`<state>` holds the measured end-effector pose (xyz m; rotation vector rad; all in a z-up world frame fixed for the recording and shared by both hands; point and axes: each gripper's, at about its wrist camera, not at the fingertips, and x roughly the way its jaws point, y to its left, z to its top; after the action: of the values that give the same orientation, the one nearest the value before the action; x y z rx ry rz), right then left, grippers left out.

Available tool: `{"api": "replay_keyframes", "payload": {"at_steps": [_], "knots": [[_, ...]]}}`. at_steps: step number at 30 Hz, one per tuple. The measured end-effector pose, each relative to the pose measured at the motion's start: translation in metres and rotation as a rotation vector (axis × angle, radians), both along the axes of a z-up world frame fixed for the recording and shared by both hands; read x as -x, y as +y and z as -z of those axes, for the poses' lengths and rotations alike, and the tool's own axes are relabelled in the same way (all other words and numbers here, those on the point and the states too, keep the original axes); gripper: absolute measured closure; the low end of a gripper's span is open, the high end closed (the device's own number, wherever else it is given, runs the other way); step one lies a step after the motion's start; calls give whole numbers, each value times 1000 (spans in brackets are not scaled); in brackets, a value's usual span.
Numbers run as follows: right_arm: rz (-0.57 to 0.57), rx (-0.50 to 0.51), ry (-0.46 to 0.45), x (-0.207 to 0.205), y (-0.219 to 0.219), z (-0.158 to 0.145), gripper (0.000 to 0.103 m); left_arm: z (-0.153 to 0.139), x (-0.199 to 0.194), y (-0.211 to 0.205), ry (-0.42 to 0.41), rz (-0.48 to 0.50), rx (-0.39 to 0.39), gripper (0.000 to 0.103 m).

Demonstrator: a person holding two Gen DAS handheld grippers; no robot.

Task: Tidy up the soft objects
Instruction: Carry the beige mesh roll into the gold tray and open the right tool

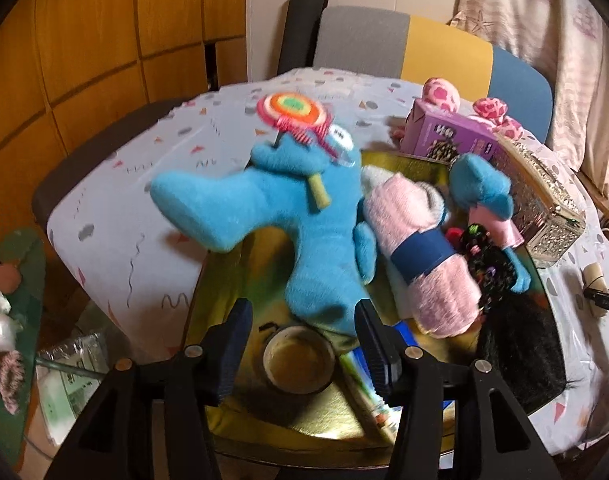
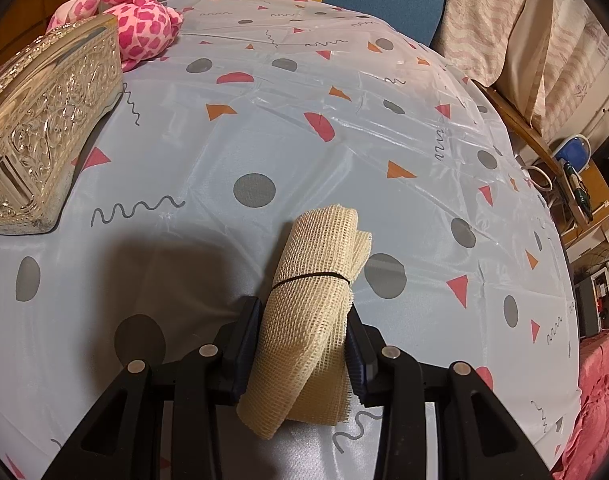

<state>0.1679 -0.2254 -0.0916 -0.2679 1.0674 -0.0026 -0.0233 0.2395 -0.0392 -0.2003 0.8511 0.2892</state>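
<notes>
Blue plush toy (image 1: pixel 304 220): lies across the gold tray (image 1: pixel 240 412), its lower end between the jaws of the left claw (image 1: pixel 304 344), which stand apart with no pad pressing it; 1 limb hangs out over the tray's left rim.
Pink towel roll (image 1: pixel 420 256): in the tray, touching the plush on its right, blue band around it.
Mesh cloth roll (image 2: pixel 308 320): squeezed between the pads of the right claw (image 2: pixel 304 344), just above or on the patterned surface (image 2: pixel 264 128); contact unclear.

Risks, judged: the overhanging limb may drag the plush out of the tray; the crowded tray, with a small bowl (image 1: pixel 298 362) and a dark wig (image 1: pixel 520 344) inside, may leave the mesh roll perched and rolling off; its thin tie may slip.

Farther: silver embossed box (image 2: pixel 48 128), pink spotted plush (image 2: pixel 140 24), purple carton (image 1: pixel 448 136). Beyond: colour-blocked chair (image 1: pixel 424 52), wooden panels (image 1: pixel 96 40), curtain (image 1: pixel 544 20).
</notes>
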Motion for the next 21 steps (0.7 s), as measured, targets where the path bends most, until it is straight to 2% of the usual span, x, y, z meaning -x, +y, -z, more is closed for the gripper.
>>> {"api": "replay_keyframes", "payload": {"at_steps": [21], "knots": [[6, -17, 20, -3, 1, 1, 67, -30, -17, -47, -64, 104, -33, 45]]}}
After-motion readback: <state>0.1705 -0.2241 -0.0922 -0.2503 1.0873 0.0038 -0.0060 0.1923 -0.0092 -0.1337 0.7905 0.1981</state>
